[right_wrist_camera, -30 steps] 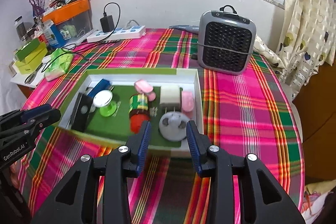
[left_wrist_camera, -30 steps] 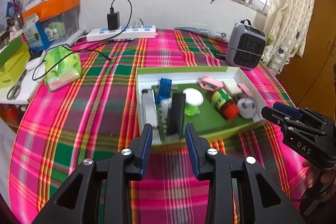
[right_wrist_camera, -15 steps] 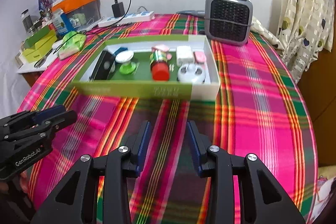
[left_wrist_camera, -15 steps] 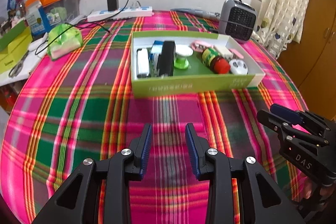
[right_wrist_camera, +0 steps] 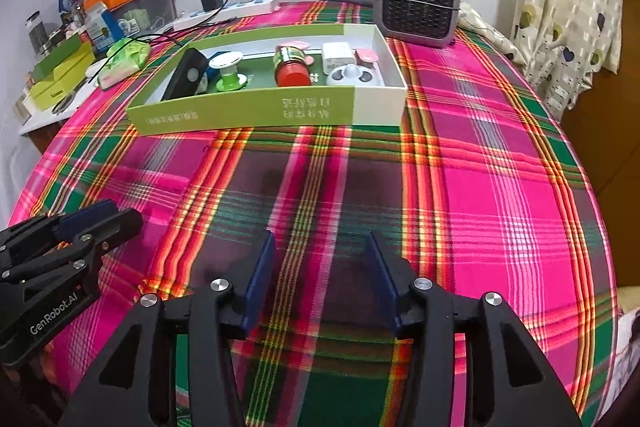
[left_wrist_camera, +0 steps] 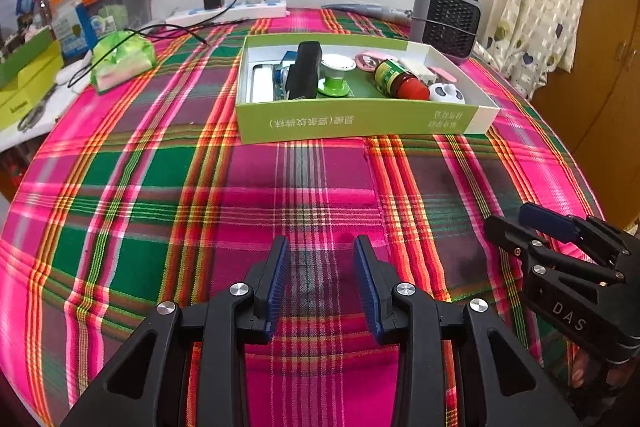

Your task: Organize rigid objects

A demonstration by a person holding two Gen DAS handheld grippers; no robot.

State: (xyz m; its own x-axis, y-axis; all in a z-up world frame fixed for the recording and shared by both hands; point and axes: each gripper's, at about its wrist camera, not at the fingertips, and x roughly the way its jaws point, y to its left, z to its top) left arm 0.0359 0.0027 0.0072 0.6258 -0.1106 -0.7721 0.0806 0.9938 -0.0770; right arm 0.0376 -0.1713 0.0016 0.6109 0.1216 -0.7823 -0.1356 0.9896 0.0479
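Observation:
A green and white box [left_wrist_camera: 352,123] [right_wrist_camera: 256,111] stands on the far half of the plaid table. It holds a black case [left_wrist_camera: 305,75], a red-capped jar [left_wrist_camera: 400,81] [right_wrist_camera: 291,67], a green and white spool [left_wrist_camera: 335,77], a white round gadget [left_wrist_camera: 447,93], a white charger [right_wrist_camera: 338,57] and pink pieces. My left gripper [left_wrist_camera: 322,283] is open and empty, low over the near cloth. My right gripper [right_wrist_camera: 320,279] is open and empty, well short of the box; it also shows in the left wrist view [left_wrist_camera: 532,231].
A grey heater [right_wrist_camera: 416,3] stands behind the box at the right. A power strip [left_wrist_camera: 228,13] with a black plug lies at the back wall. A green tissue pack [left_wrist_camera: 122,59], boxes and scissors crowd the left side. A curtain [right_wrist_camera: 568,7] hangs at the right.
Both grippers have pulled back from over the box toward the near table edge. The box has gone from right under the fingers to far ahead. Both stay open and empty.

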